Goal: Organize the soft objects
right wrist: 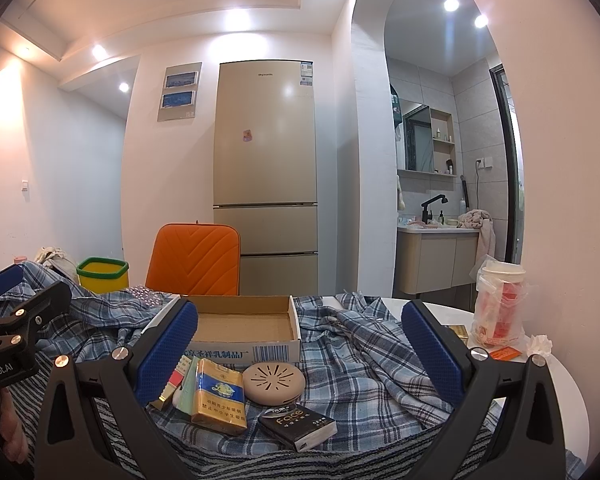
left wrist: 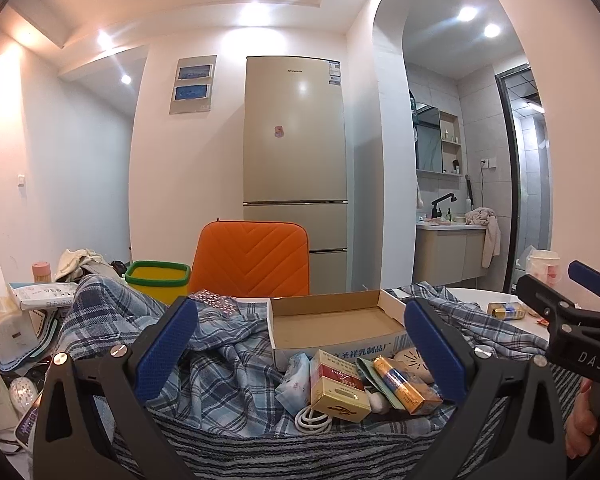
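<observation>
Striped towel [right wrist: 300, 462] edge nearest, left gripper [left wrist: 300, 354] and right gripper [right wrist: 300, 354] wide apart, empty, over plaid cloth [right wrist: 360, 344].

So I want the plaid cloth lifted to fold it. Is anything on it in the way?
Yes. The cardboard box, yellow cigarette pack, round beige case and black Face pack all lie on the plaid cloth, between the open grippers and it.

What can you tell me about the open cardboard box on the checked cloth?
The cardboard box is a shallow, open tray of plain brown corrugated card, empty inside as far as shows. Its outer front wall is white with blue printed characters and a barcode. It sits level on the blue plaid cloth, in front of the orange chair. Small packs lie just before it; whether they touch its front wall is unclear.
</observation>
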A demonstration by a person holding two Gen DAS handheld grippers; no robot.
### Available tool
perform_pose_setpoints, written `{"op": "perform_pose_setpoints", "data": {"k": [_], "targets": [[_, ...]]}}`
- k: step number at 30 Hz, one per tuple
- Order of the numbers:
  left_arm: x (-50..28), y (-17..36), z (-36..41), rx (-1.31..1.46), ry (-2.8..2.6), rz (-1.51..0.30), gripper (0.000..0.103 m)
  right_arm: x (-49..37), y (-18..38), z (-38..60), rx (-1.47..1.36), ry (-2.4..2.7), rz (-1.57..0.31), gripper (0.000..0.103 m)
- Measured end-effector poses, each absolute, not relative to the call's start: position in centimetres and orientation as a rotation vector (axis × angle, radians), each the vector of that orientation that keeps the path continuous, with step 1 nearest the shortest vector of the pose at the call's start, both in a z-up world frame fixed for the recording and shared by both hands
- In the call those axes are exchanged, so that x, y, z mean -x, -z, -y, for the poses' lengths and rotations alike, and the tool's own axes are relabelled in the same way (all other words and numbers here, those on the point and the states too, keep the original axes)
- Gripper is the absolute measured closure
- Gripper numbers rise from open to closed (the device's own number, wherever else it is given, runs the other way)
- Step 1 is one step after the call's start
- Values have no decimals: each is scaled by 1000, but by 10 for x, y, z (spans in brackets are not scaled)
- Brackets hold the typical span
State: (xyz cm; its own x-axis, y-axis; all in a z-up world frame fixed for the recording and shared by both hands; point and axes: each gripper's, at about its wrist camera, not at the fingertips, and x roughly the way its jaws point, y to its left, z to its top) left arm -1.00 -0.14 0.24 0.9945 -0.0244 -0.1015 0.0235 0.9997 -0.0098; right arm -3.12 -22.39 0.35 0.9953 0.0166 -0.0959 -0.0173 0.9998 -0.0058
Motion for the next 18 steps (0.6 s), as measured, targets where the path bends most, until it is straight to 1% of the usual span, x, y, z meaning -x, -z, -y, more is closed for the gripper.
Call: {"op": "perform_pose_setpoints", "data": {"k": [18], "targets": [[16, -3, 2, 6, 19, -76, 0, 32, -4, 224, 7, -17, -96, 0]]}}
